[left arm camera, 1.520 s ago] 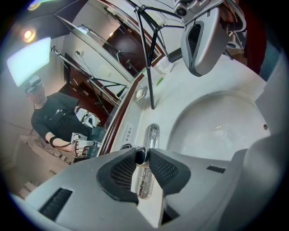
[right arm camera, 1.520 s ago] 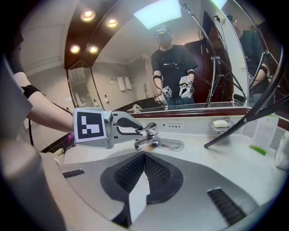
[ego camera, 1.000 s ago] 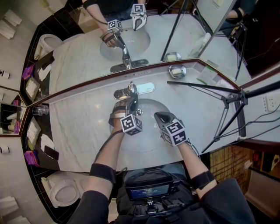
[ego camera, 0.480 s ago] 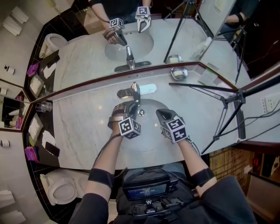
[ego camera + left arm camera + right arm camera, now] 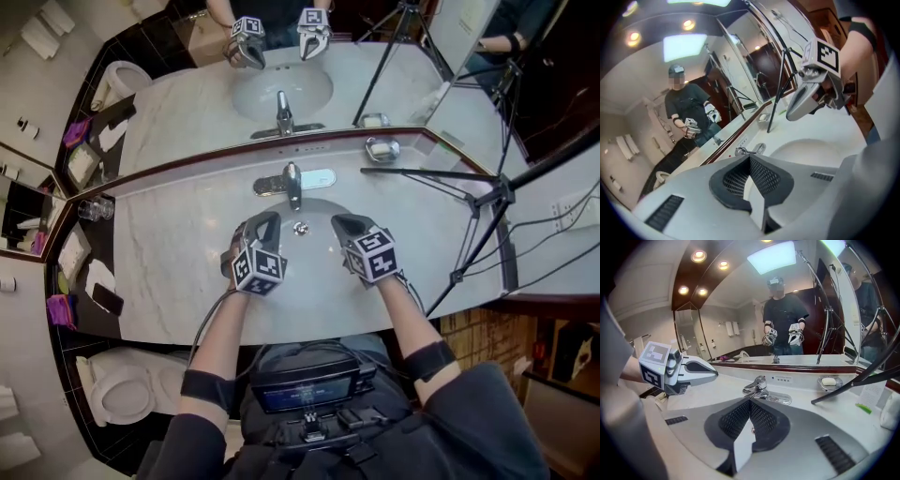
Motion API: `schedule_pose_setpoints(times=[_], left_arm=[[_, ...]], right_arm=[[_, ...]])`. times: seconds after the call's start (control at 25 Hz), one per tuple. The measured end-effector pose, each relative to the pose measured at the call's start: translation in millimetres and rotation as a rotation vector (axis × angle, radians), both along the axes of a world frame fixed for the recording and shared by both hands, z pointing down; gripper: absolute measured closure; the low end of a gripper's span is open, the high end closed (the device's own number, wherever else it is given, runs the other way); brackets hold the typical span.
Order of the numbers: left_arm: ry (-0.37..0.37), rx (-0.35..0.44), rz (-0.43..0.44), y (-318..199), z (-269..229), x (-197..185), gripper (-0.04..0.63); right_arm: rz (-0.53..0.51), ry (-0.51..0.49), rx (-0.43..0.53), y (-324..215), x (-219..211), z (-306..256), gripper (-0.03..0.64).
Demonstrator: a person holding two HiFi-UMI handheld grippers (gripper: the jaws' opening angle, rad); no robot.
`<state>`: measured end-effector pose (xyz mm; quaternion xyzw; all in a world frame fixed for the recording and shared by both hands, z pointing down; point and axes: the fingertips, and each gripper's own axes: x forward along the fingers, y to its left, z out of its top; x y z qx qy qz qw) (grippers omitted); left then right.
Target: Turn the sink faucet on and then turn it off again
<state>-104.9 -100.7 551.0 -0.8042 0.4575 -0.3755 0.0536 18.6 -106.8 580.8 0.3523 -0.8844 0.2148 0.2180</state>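
The chrome faucet (image 5: 292, 183) stands at the far rim of the white sink basin (image 5: 309, 300), its lever lying over the spout; it also shows as the faucet (image 5: 758, 386) and, small, as the faucet (image 5: 743, 151). My left gripper (image 5: 263, 223) hovers over the basin's left half, clear of the faucet. Its jaws have just closed and are shut with nothing between them (image 5: 750, 159). My right gripper (image 5: 343, 226) hangs over the basin's right half, shut and empty (image 5: 750, 404). Each gripper appears in the other's view: the right gripper (image 5: 792, 112), the left gripper (image 5: 712, 373). I make out no water stream.
A soap dish (image 5: 381, 149) sits on the marble counter (image 5: 178, 253) right of the faucet. A tripod (image 5: 473, 211) leans across the counter's right end. A glass (image 5: 92, 210) stands at the far left. A mirror runs behind the counter; a toilet (image 5: 127, 398) is lower left.
My left gripper has drawn back from the faucet lever toward me, lifted, rolled, and its jaws have shut. The right gripper rose slightly.
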Motion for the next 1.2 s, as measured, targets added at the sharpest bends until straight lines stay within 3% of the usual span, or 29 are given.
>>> schedule_pose_setpoints(times=[0.2,0.4,0.6,0.72,1.2], left_arm=[[0.179,-0.028,-0.058,23,-20,-11,0.592],[0.434,-0.096,-0.172,33,-40,-30,0.592],[0.558,-0.114,-0.273,43,-36,-62,0.592],[0.594,-0.112,-0.293,49,-36,-71,0.592],[0.602,-0.117,-0.308,59,-37,-76,0.592]], right_arm=[[0.006,0.017,0.020,2,5,-15,0.600],[0.019,0.023,0.044,1,9,-27,0.600],[0.053,-0.013,0.037,4,14,-37,0.600],[0.083,-0.036,0.029,4,21,-39,0.601],[0.066,-0.013,0.034,10,19,-38,0.604]])
